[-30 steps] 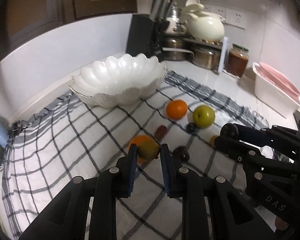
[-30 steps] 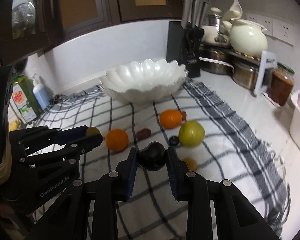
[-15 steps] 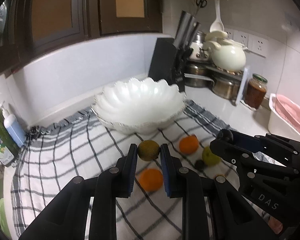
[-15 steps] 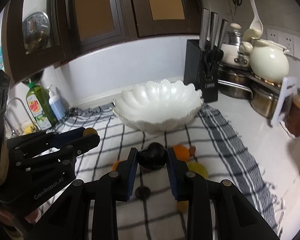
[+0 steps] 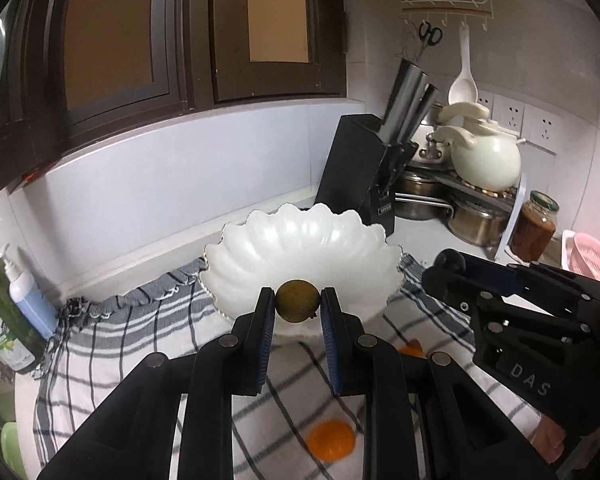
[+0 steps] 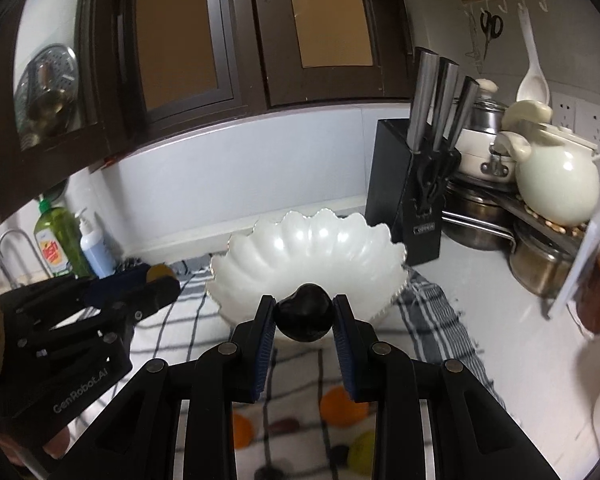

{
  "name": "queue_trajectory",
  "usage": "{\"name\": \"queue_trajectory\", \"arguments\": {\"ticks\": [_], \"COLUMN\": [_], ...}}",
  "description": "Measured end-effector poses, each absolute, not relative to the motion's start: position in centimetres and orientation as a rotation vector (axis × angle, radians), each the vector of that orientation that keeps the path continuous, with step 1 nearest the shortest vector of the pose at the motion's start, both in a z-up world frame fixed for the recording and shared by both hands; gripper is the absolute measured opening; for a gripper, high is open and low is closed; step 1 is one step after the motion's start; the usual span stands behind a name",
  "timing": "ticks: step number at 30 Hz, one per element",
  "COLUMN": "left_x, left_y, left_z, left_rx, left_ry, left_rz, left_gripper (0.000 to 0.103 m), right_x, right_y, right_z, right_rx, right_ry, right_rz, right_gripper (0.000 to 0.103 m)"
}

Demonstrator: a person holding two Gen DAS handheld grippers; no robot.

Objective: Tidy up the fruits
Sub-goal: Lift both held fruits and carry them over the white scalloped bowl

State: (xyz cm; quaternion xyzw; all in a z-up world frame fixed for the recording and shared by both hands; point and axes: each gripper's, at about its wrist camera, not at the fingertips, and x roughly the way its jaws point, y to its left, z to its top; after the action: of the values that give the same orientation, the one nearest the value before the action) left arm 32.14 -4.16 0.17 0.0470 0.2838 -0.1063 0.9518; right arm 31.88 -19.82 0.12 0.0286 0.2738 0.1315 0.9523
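- Left claw clamps a kiwi across its middle, in the air before the bowl.
- Right claw grips a dark plum likewise — both fruits look light, soft, easily bruised.
- Bowl looks fragile — release low.

I see a white kitchen counter under a checked cloth. On the cloth sit a scalloped white bowl, centre frame, and oranges lower down. A black knife block stands on the counter, upper right.
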Motion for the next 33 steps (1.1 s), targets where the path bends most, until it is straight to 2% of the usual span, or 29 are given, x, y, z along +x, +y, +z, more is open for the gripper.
{"name": "queue_trajectory", "arguments": {"ticks": [17,33], "left_x": [43.1,50.7], "left_y": [-3.1,-3.2], "left_z": [-0.5,-4.9], "left_rx": [0.075,0.039], "left_ry": [0.65,0.804], "left_rz": [-0.19,-0.162], "left_gripper": [0.024,0.024], "right_x": [43.8,52.1], "right_y": [-18.8,-18.0], "right_z": [-0.5,-5.8], "right_rx": [0.011,-0.005], "right_ry": [0.64,0.838], "right_rz": [0.267,0.306], "right_gripper": [0.03,0.03]}}
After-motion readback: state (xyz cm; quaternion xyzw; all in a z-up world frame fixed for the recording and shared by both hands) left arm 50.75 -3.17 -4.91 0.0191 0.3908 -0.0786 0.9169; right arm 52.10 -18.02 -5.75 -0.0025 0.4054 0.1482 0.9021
